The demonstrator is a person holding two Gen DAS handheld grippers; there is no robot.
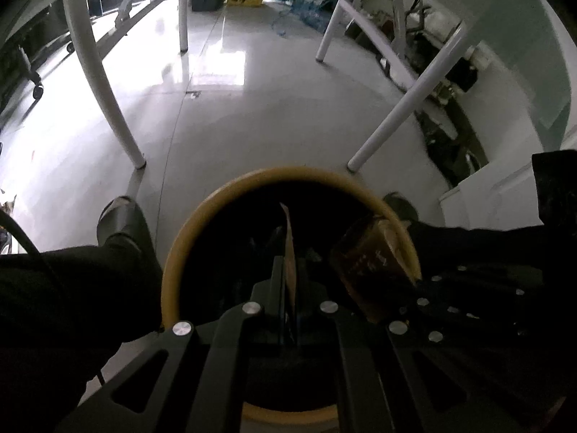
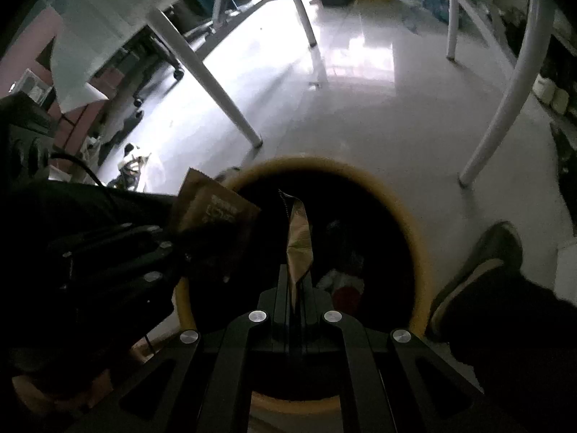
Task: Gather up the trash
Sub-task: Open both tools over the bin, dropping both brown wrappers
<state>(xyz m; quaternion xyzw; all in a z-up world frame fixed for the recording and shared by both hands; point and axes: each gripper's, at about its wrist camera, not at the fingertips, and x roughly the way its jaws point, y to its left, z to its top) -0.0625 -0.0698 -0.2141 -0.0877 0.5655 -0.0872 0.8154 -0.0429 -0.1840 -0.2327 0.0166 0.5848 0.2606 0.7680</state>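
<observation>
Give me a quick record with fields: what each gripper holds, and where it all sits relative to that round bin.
left gripper: shut on a thin brown packet
right gripper: shut on a crumpled gold wrapper
bin: round, yellow rim, dark inside, some trash already at the bottom
position: both grippers point down over the bin's opening
floor: glossy grey tiles, white table legs around
person: a shoe either side of the bin

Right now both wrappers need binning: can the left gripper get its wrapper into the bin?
Probably yes. The left gripper holds its wrapper over the yellow-rimmed bin's open mouth; nothing blocks the drop.
</observation>
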